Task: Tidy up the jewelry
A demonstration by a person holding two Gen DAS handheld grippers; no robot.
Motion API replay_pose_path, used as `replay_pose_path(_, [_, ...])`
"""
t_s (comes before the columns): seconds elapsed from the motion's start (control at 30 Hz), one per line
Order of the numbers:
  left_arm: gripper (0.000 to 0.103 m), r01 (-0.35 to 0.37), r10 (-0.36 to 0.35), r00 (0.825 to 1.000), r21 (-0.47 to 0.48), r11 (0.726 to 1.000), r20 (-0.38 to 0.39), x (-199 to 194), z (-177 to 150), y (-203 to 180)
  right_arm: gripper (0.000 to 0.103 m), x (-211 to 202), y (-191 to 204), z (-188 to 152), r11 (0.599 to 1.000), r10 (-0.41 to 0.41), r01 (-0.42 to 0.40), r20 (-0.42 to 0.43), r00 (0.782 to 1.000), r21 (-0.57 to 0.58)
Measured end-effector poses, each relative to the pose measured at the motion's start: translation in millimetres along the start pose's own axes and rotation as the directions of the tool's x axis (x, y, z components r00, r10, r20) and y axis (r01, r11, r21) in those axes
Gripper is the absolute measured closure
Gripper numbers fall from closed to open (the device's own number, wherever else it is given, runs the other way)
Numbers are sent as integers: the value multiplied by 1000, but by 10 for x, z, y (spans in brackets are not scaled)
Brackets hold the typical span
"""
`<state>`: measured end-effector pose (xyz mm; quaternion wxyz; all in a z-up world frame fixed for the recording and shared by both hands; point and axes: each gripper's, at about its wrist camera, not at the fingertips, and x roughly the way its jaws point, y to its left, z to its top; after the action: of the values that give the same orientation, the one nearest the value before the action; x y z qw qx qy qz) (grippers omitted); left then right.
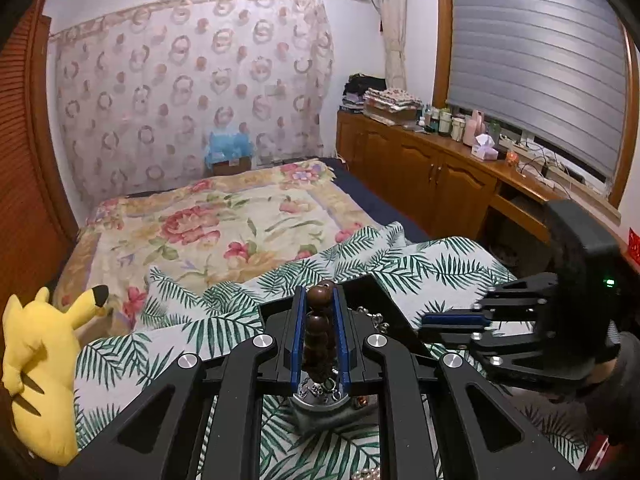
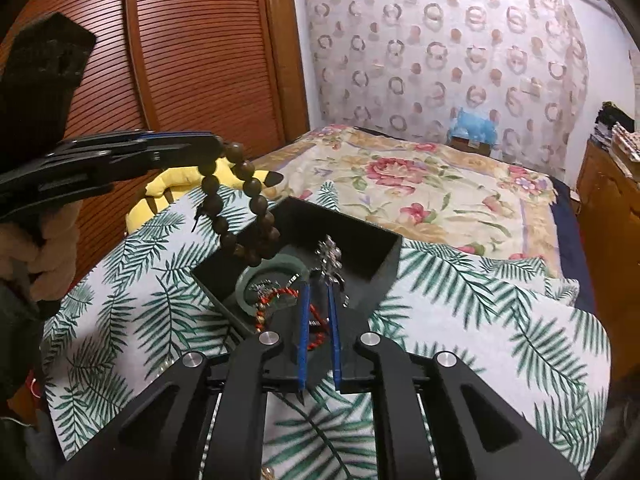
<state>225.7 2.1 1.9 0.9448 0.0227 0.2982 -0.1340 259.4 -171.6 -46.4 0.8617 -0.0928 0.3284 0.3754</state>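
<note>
A brown wooden bead bracelet (image 1: 316, 328) is pinched between the blue pads of my left gripper (image 1: 320, 292). In the right wrist view the left gripper (image 2: 218, 144) holds the bracelet (image 2: 240, 208) hanging over the near left corner of an open black box (image 2: 360, 248). Inside the box lie a green bangle (image 2: 280, 268) and a red cord bracelet (image 2: 276, 296). My right gripper (image 2: 318, 292) hovers over the box, its pads a narrow gap apart and gripping nothing. A silver chain (image 2: 330, 258) shows just past its tips, blurred.
The box sits on a palm-leaf cloth (image 2: 480, 340) spread over the bed. A yellow plush toy (image 1: 40, 360) lies at the left edge. A floral blanket (image 1: 224, 220) covers the bed beyond. A wooden cabinet (image 1: 440, 176) with bottles runs along the right.
</note>
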Motion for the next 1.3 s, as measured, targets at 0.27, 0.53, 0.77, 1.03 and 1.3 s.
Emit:
replay_pose_path(0.27, [91,-6,6,1000,3,1000,-30,123,5,-3,91,-106,-43,-193,999,-26,26,-18,1000,24])
replay_pose_path(0.53, [79,-13,13,999,-14,1000,-47,-1,-226,-3,79,-234,35,-379,999,-15,16,-30,999,43])
replay_pose_path(0.77, [78,-20,16,994,-42,999,-109,-149,-672,40,79,-202,248,-569,999,22,-20,-66,998,31])
replay_pose_path(1.03, [71,-49,36,986,-77,996,-161,-231,-1017,171,79,121,558,-658,996,78,-84,-169,983,-30])
replay_pose_path(1.3, [71,-55,37,982,-97,994,-184,-270,-1237,244,79,370,772,-597,987,78,-109,-242,967,-115])
